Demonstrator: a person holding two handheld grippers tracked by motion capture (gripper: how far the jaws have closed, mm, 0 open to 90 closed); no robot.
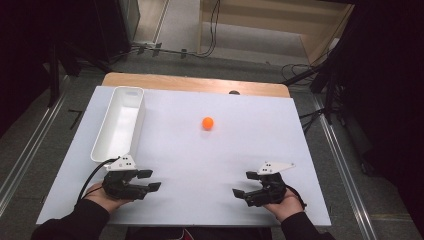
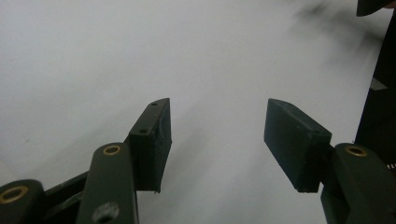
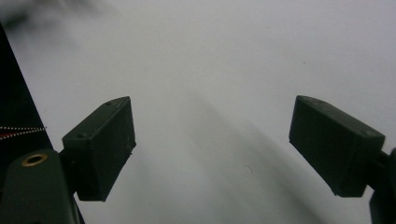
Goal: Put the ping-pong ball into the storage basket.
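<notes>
This looks like a lab or recording studio. A white board (image 1: pixel 200 150) covers a wooden counter (image 1: pixel 195 82), black curtains (image 1: pixel 380 75) hang at both sides of the frame, cables (image 1: pixel 215 30) trail over the grey floor (image 1: pixel 55 130) at top, and metal rails (image 1: pixel 345 165) flank the counter.

Left gripper (image 2: pixel 217 135) over bare white table (image 2: pixel 140 51)

Its two black fingers (image 2: pixel 152 140) rise from the bottom edge and stand apart, with nothing between them but the pale table surface. Brass-coloured rivets sit in the linkage below each finger. Beyond the right-hand finger, a dark edge runs down the side, and a blurred dark shape sits at the top corner.
</notes>
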